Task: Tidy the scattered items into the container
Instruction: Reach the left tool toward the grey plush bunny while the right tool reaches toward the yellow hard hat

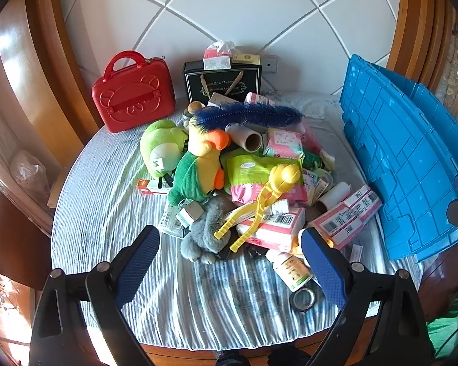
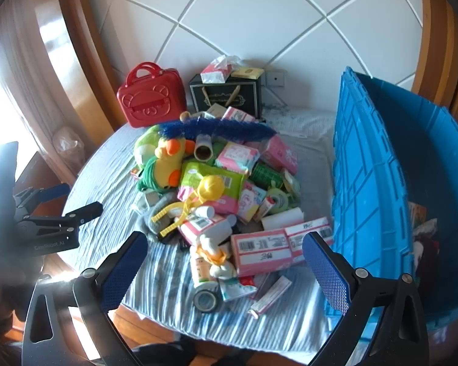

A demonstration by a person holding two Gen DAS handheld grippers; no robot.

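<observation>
Left wrist: left gripper (image 1: 230, 254) spread; empty; above grey plush (image 1: 203, 231)

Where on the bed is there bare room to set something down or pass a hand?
Bare striped sheet lies left of the green plush, and in front between the pile and the near edge. The middle is crowded, up to the blue crate; tape roll clutters front right.

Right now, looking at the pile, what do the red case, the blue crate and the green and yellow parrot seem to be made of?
Red case: probably hard moulded plastic, glossy, with an embossed bear face and rigid handle.
Blue crate: rigid plastic, fairly matt, with moulded ribs across its wall.
Parrot: soft plush fabric, fuzzy surface, rounded stuffed shape.
</observation>
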